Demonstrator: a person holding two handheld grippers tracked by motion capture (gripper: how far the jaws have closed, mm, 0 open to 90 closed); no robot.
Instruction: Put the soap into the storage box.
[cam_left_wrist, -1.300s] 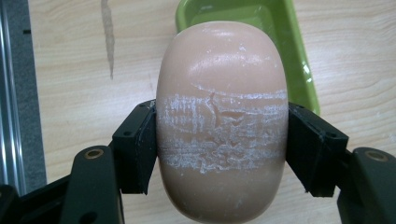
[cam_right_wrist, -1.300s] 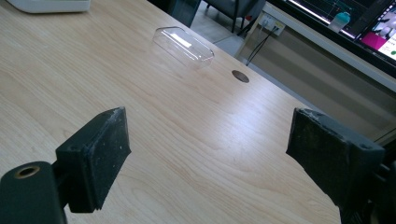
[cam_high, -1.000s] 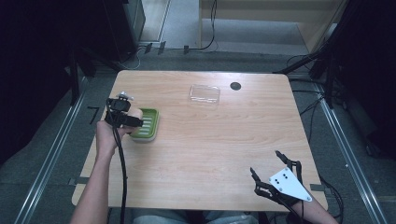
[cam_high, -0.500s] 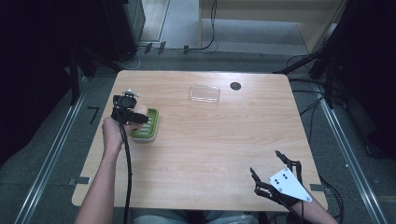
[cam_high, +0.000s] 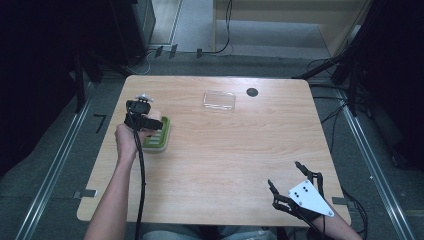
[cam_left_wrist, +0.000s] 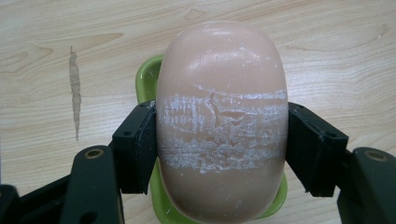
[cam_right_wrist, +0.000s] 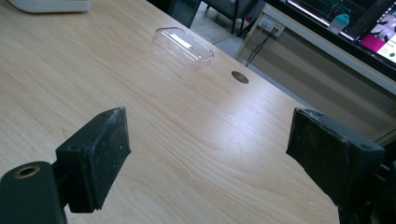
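A pink oval soap bar, scuffed white across its middle, is clamped between the jaws of my left gripper. Under it lies a green soap dish, partly hidden by the bar. In the high view the left gripper is held in a hand over the left end of the green dish at the table's left side. My right gripper hovers near the front right corner, open with nothing between its jaws.
A clear plastic lid lies at the back middle of the wooden table, with a small dark hole just right of it. The right gripper view shows that lid and a pale object at the far edge.
The left hand has shifted slightly right and away with the soap, ending over the dish's left end. The right gripper has stayed put.
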